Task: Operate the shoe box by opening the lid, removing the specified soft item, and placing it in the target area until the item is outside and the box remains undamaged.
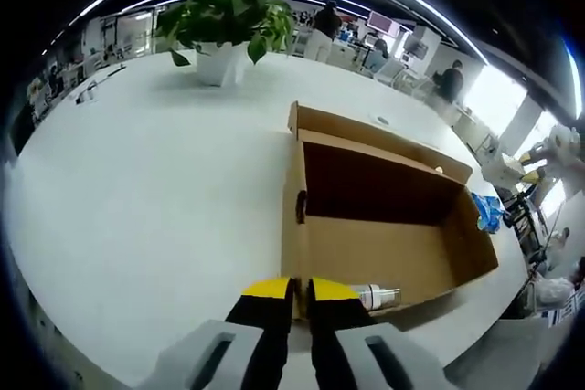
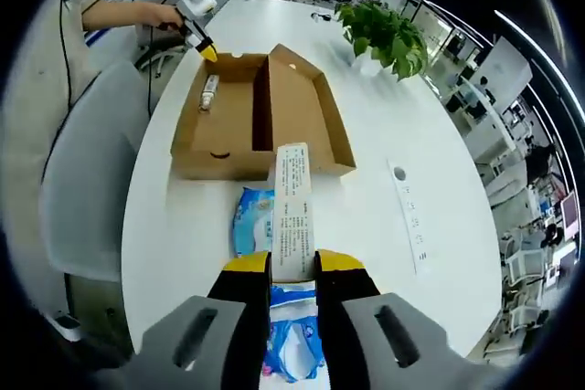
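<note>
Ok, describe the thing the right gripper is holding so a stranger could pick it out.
Start at the open cardboard shoe box on the white table. Just in front of its near wall, the right gripper pinches a long flat white pack printed with small text. Unlike the blue wipes pack lying beneath it, it is white and held off the table.

We see a white table (image 2: 384,162) carrying the open shoe box (image 2: 260,116) ahead of the right gripper (image 2: 293,273), a blue wipes pack (image 2: 251,226) just before it, and a potted plant (image 2: 384,38) beyond.
</note>
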`<state>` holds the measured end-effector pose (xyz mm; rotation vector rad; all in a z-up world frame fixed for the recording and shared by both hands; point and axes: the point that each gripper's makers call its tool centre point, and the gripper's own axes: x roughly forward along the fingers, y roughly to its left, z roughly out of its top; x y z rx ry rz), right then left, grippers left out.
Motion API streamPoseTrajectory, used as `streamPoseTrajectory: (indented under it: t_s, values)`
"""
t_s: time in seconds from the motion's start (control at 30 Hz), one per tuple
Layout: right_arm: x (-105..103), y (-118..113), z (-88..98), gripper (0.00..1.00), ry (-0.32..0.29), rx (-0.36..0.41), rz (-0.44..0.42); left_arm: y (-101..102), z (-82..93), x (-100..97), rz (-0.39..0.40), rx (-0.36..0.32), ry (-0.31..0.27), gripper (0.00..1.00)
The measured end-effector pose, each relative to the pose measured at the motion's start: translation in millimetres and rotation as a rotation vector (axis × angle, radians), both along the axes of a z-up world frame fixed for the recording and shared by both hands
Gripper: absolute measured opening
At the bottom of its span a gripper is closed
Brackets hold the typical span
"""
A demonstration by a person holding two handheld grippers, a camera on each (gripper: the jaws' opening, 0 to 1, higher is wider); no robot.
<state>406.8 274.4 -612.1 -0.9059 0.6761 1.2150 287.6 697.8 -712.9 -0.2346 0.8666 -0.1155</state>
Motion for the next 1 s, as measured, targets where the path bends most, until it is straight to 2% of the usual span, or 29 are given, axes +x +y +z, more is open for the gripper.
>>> streamPoseTrajectory:
  t_s: [0.33, 0.6, 1.0]
  values:
    - [19.2, -31.1, -15.1, 0.15, 0.025, -0.041, -0.051, -0.8, 0.4, -0.1, 0.002, 0.0, -0.007, 0.06]
    - [36.2, -60.1, -38.3, 0.15, 0.035, -0.115, -0.054, -1.3, 0.0, 0.4, -0.003, 0.011, 0.0, 0.06]
    - [59.1, -91.7, -69.9, 0.15, 0.067, -0.166, -0.062, -1.1, -0.8, 0.8, 0.0, 0.022, 0.006, 0.06]
